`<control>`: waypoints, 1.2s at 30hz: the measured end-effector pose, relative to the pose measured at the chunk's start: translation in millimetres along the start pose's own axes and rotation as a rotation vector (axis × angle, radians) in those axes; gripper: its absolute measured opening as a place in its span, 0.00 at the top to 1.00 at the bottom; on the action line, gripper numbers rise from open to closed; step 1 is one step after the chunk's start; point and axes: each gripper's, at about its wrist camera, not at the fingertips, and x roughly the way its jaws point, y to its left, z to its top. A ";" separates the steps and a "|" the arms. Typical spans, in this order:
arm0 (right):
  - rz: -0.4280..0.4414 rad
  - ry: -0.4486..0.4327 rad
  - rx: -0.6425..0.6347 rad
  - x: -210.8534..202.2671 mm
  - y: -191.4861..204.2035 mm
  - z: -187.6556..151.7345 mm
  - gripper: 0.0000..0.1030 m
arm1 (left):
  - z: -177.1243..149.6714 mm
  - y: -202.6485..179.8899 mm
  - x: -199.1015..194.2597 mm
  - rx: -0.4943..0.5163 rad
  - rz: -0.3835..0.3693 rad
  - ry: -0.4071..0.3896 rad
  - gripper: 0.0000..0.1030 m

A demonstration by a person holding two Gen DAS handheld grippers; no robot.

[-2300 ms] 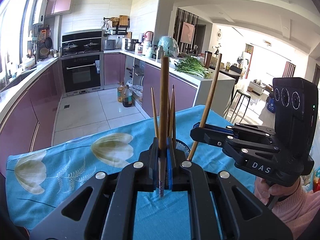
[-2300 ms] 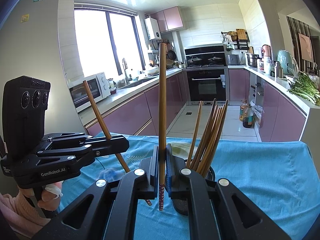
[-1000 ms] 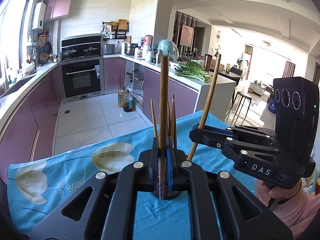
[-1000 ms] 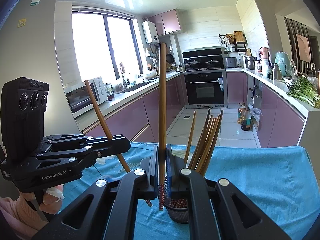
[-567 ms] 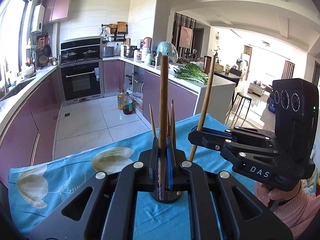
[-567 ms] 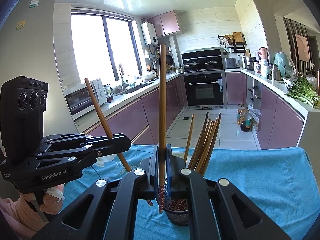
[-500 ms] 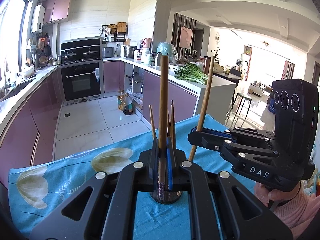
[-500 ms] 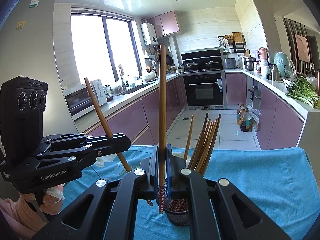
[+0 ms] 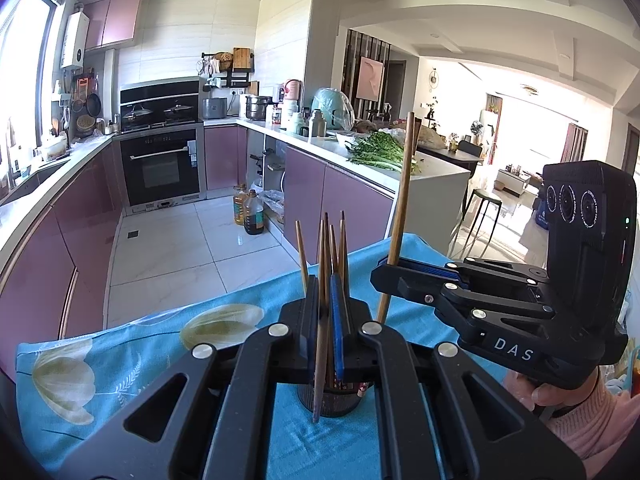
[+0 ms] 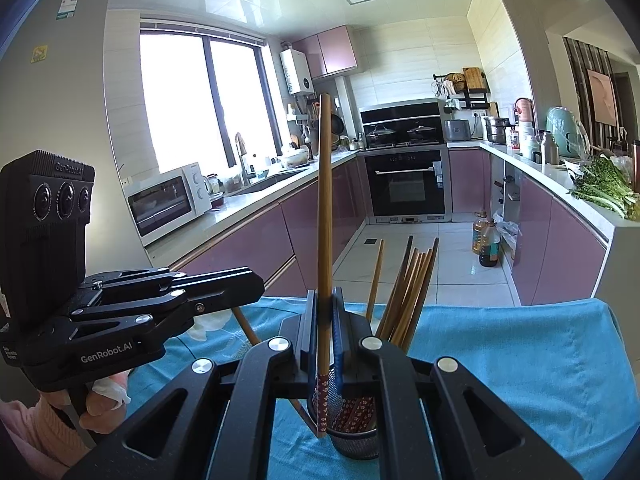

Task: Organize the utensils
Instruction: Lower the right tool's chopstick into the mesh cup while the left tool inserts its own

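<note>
My left gripper (image 9: 325, 280) is shut on a brown chopstick (image 9: 319, 360) that passes down between its pads. The lower end hangs in front of the black mesh holder (image 9: 336, 404). In the right wrist view the same chopstick (image 10: 246, 326) slants from under the left gripper (image 10: 256, 280) down to the holder (image 10: 356, 440). Whether its end is inside the rim I cannot tell. My right gripper (image 10: 324, 292) is shut on a second, upright chopstick (image 10: 325, 200), patterned end down, just above the holder. Several chopsticks (image 10: 412, 292) stand in the holder, tips up.
A blue flowered cloth (image 9: 140, 344) covers the table, whose far edge drops to the tiled kitchen floor. A hand in a pink sleeve (image 9: 588, 412) holds the right gripper (image 9: 380, 276). Purple cabinets, an oven and counters lie beyond.
The chopstick in the left gripper has slid down through the jaws, and its top no longer rises above them. The right gripper and its chopstick have stayed still.
</note>
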 end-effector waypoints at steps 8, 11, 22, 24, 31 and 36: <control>-0.006 -0.005 0.006 3.5 0.9 1.0 0.94 | 4.6 0.2 0.6 0.001 -0.007 -0.007 0.95; -0.006 -0.006 0.008 3.7 0.9 0.5 0.94 | 4.6 0.0 3.3 0.004 -0.012 0.003 0.95; -0.006 -0.009 0.013 1.3 0.1 0.4 0.94 | -6.8 1.9 19.6 -0.002 -0.032 0.066 0.93; -0.005 -0.009 0.012 1.2 0.4 1.5 0.94 | -6.6 3.7 23.4 -0.003 -0.030 0.072 0.93; -0.009 -0.011 0.015 -0.7 1.4 1.2 0.94 | -12.7 2.4 29.7 -0.007 -0.030 0.089 0.93; -0.012 -0.016 0.017 -0.1 1.4 4.5 0.94 | -9.7 4.8 28.9 0.004 -0.006 0.085 0.94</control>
